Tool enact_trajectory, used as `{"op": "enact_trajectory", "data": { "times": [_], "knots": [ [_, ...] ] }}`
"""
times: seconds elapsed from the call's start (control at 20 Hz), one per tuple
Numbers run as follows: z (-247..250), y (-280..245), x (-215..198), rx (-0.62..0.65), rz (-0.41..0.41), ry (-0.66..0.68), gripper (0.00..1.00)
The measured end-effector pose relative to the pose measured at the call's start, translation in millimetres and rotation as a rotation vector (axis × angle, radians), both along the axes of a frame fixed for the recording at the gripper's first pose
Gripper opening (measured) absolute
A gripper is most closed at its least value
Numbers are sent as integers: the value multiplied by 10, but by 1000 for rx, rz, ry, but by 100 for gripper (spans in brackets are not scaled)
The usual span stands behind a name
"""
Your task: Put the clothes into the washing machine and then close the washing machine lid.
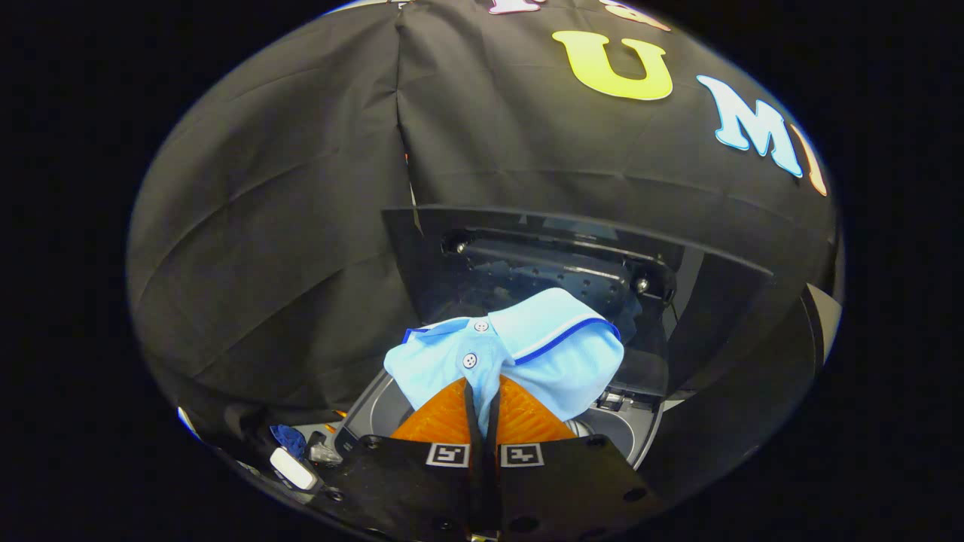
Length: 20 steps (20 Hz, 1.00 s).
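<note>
We've got the gripper [483, 391] pinched nearly closed on the light blue shirt [520, 350], both orange fingers [444, 418] pressing the fabric. The shirt hangs over the washer's [376, 406] open drum, with the raised lid [715, 286] standing right behind it.

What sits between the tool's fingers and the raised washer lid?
The light blue shirt, pinched in the tool, hangs over the washer opening before the lid, in gripper view.
</note>
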<state>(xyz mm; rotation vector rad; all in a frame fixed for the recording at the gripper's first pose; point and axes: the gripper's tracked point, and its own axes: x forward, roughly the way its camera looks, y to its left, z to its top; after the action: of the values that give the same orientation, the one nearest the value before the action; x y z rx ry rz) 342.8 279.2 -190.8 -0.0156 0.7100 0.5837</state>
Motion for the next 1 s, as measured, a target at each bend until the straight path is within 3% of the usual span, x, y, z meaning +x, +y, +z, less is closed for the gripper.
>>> {"op": "enact_trajectory", "data": {
  "times": [0.45, 0.8, 1.0],
  "knots": [
    [-563, 33, -19, -32, -46, 92, 1],
    [-642, 18, -6, -21, -69, 102, 1],
    [-662, -150, -20, -69, -95, 112, 78]
  ]
}}
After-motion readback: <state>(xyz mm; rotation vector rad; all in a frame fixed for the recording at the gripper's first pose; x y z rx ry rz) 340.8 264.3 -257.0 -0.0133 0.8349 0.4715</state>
